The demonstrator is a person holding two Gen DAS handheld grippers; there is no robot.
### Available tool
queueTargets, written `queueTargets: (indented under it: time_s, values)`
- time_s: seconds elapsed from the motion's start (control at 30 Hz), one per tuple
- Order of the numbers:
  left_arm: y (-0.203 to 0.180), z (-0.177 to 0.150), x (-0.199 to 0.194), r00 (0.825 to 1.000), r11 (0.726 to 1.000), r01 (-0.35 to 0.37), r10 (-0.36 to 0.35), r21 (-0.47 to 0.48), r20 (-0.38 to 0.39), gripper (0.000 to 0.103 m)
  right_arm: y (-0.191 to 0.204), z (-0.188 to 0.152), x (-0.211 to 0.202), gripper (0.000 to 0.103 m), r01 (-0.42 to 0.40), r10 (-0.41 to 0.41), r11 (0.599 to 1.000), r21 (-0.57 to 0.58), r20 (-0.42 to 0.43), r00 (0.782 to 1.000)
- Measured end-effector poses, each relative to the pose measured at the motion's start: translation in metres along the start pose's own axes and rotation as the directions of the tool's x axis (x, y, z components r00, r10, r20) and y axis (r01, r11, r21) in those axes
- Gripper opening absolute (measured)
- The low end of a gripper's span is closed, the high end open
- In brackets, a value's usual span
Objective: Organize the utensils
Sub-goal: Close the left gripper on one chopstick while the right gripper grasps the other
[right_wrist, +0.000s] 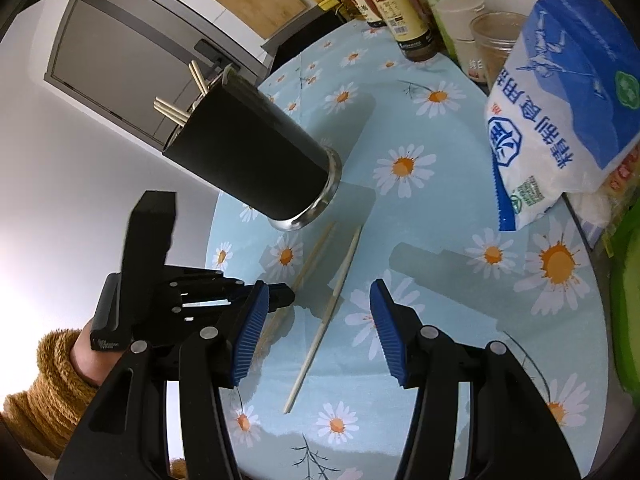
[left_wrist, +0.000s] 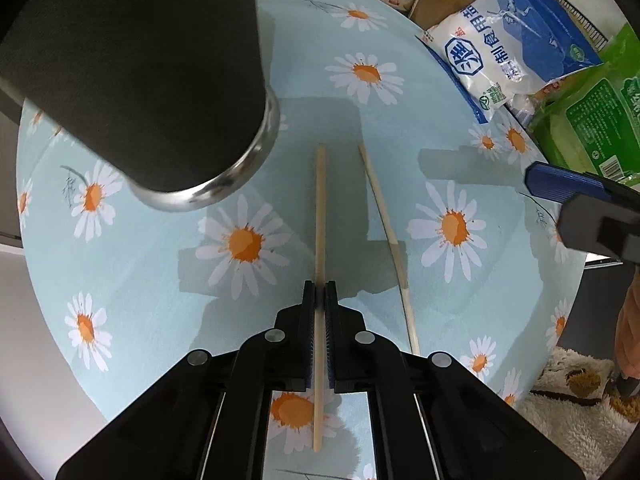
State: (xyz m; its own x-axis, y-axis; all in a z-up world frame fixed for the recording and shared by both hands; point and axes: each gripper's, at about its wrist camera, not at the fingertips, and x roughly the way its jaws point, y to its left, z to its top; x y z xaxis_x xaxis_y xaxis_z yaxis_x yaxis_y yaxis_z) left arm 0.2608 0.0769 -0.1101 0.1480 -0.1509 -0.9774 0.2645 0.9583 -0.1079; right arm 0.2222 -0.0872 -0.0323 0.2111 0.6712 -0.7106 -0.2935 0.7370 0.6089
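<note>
My left gripper (left_wrist: 319, 292) is shut on a wooden chopstick (left_wrist: 320, 216) that points forward over the daisy tablecloth (left_wrist: 160, 280); it also shows in the right wrist view (right_wrist: 286, 296). A second chopstick (left_wrist: 384, 216) lies on the cloth just right of it, and shows in the right wrist view (right_wrist: 328, 316). A black utensil cup with a steel base (right_wrist: 256, 160) stands at the left and holds several chopsticks (right_wrist: 176, 112); it shows close in the left wrist view (left_wrist: 140, 72). My right gripper (right_wrist: 316, 300) is open and empty above the lying chopstick.
A blue and white salt bag (right_wrist: 560, 112) and a green package (left_wrist: 592, 120) lie at the right edge. Sauce bottles and jars (right_wrist: 412, 12) stand at the back. The table edge runs along the left, near the cup.
</note>
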Motion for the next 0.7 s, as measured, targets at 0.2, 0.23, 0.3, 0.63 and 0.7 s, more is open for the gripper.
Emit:
queueTargets:
  time_s: [0.2,0.23,0.3,0.63,0.7]
  values:
    - [0.011,-0.025,-0.021,0.998,0.999,0.012,-0.009,-0.045,0.058,0.004,0.008,0.005,0.018,0.053,0.056,-0.054,0.998,0.032,-0.076,0.996]
    - [0.013,-0.029,-0.025,0.998,0.999,0.015,-0.011,-0.052,0.068,0.004,0.009,0.006,0.022,0.053,0.072,-0.068,0.997,0.036,-0.092,0.993]
    - [0.019,-0.041,-0.033,0.995,0.997,0.032,-0.024,-0.076,0.097,0.004,0.012,0.009,0.032,0.053,0.095,-0.087,0.994,0.057,-0.13,0.988]
    - [0.029,-0.073,-0.058,0.979,0.986,0.09,-0.061,-0.143,0.196,0.004,0.015,0.02,0.082,0.046,0.26,-0.207,0.955,0.14,-0.314,0.927]
    - [0.028,-0.075,-0.057,0.976,0.984,0.097,-0.064,-0.152,0.207,0.004,0.017,0.021,0.089,0.041,0.304,-0.244,0.943,0.138,-0.336,0.91]
